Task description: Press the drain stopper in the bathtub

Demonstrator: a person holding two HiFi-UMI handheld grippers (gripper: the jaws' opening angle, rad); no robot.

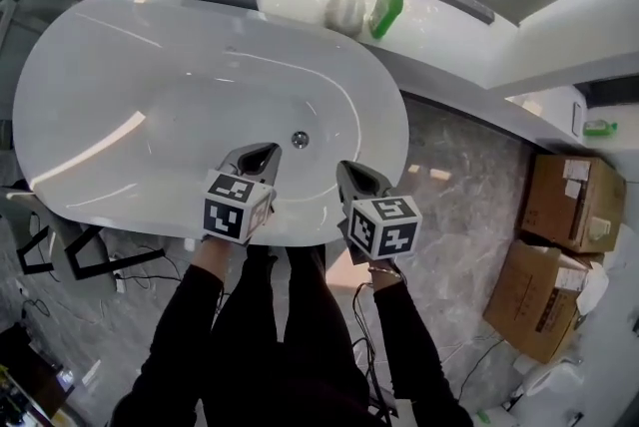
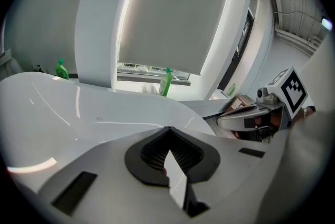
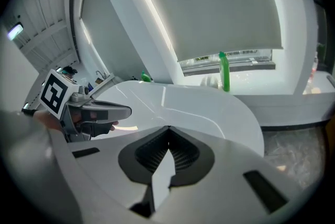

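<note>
Two empty grippers, jaws together, hover at the 6 o'clock rim of the white bathtub: left gripper, right gripper. Drain stopper lies just beyond. Cardboard boxes stand on the marble floor at 3 o'clock.

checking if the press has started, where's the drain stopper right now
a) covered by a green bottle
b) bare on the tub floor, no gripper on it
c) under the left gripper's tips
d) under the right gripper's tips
b: in the head view the drain stopper sits uncovered on the bathtub floor, with the left gripper and the right gripper both short of it, by the near rim.
</note>
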